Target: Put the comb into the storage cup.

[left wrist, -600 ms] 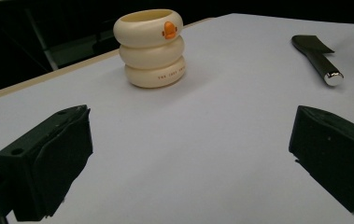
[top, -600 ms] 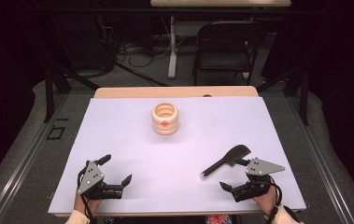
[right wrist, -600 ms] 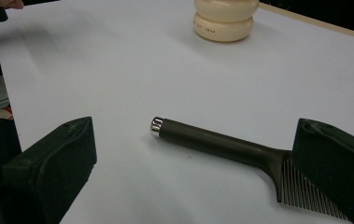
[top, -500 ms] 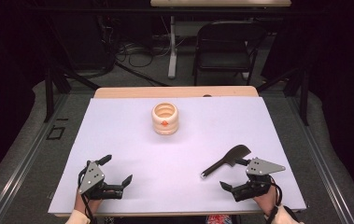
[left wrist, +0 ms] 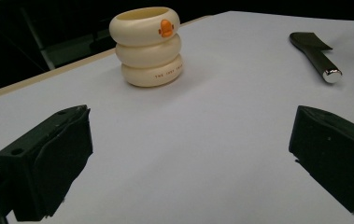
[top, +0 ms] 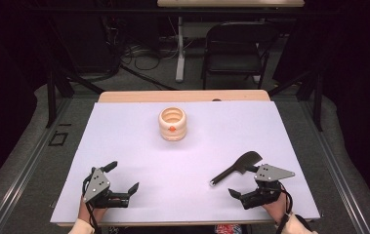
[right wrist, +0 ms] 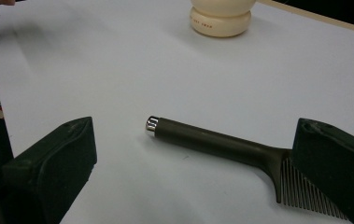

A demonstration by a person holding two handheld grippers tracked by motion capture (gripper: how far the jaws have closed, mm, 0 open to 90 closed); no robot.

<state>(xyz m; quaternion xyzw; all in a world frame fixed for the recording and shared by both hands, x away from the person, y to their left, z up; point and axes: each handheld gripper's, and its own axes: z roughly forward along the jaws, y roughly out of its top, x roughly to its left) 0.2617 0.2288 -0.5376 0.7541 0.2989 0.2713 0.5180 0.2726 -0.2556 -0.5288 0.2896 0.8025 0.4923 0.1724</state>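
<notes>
A cream ribbed holder (top: 173, 124) with an orange duck mark stands upright past the middle of the white table; the left gripper view shows the holder (left wrist: 147, 45) too, and its base (right wrist: 220, 19) appears in the right gripper view. A dark comb (top: 236, 168) with a silver-capped handle lies flat near the front right. My right gripper (top: 245, 181) is open just behind the comb (right wrist: 221, 142), its jaws wide on either side of the handle without touching it. At the front left my left gripper (top: 122, 177) is open over bare table, nothing between its jaws.
The white table top (top: 124, 141) has a wooden strip along its far edge. Beyond it on the dark floor stand a black chair (top: 236, 48), cables and metal frame legs.
</notes>
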